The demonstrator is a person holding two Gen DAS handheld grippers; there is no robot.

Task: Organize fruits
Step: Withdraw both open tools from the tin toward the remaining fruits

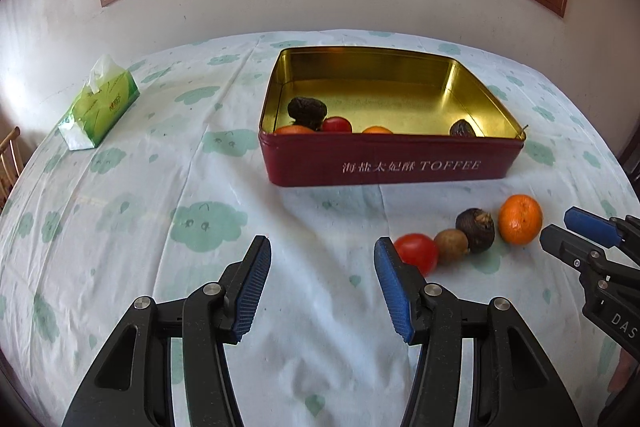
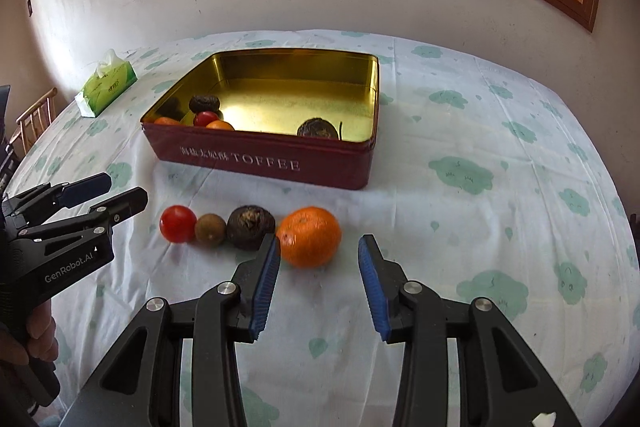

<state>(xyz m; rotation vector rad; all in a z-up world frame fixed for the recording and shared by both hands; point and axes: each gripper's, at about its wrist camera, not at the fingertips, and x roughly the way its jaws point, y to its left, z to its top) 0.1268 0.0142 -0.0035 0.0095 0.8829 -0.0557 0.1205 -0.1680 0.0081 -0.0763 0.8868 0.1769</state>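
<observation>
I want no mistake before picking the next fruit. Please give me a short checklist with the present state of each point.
1. Right tongs open and empty: ok, nothing is between the pads.
2. Right tongs lined up on the orange: not ok yet; it lies beyond the tips, close to the left pad.
3. Left tongs open and empty: ok.
4. Left tongs lined up on the red tomato: not ok; it sits just outside the right pad.
5. Free space in the toffee tin: ok, much of the gold floor is bare.
6. Neighbours clear of the orange: cannot tell; the dark brown fruit lies very close.
</observation>
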